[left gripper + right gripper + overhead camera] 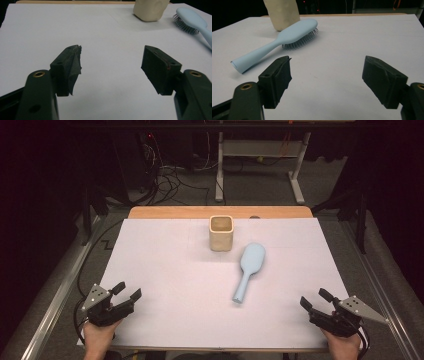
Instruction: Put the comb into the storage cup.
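A light blue hairbrush lies bristles down on the white sheet, right of centre, its handle pointing toward the near edge. A cream square cup stands upright just behind it. My left gripper rests at the near left corner, open, nothing between its jaws. At the near right corner my right gripper is also open and empty. The left gripper view has the cup at the top and the brush at the right edge. The right gripper view shows the brush lying ahead to the left, with the cup behind it.
The white sheet covers a wooden table whose far edge shows bare. Metal rails run along both sides. Cables and a desk frame are on the floor beyond the table.
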Demonstrator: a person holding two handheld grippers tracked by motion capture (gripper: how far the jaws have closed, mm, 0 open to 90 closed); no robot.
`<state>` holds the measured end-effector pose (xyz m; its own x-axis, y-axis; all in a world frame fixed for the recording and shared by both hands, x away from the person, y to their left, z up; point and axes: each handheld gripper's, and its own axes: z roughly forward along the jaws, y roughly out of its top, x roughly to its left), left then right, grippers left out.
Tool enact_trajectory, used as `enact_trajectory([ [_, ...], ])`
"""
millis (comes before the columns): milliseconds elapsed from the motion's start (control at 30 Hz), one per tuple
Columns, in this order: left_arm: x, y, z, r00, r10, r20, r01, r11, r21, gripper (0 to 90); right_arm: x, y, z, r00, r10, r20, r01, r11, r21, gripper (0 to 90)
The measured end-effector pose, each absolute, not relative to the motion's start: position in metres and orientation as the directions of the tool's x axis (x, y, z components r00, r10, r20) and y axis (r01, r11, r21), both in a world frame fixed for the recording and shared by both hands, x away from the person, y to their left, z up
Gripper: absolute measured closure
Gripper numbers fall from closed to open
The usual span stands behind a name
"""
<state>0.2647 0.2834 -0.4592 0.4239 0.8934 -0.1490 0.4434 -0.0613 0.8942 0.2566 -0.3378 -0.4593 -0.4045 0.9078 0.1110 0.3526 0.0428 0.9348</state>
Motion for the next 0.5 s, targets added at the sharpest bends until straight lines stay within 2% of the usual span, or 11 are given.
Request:
enact_trajectory([
  [300,0.2643,0.2832,-0.4591,0.423,0.893,-0.153,0.442,-0.056,0.895,32.4,0.2573,-0.3360,-0.4597,-0.391,0.916,0.090,0.367,0.066,0.928,23.5],
  [500,0.2641,0.2831,-0.4591,0.421,0.894,-0.152,0.441,-0.056,0.896,32.2,0.2576,-0.3362,-0.4590,-0.387,0.917,0.097,0.361,0.054,0.931,18.9],
])
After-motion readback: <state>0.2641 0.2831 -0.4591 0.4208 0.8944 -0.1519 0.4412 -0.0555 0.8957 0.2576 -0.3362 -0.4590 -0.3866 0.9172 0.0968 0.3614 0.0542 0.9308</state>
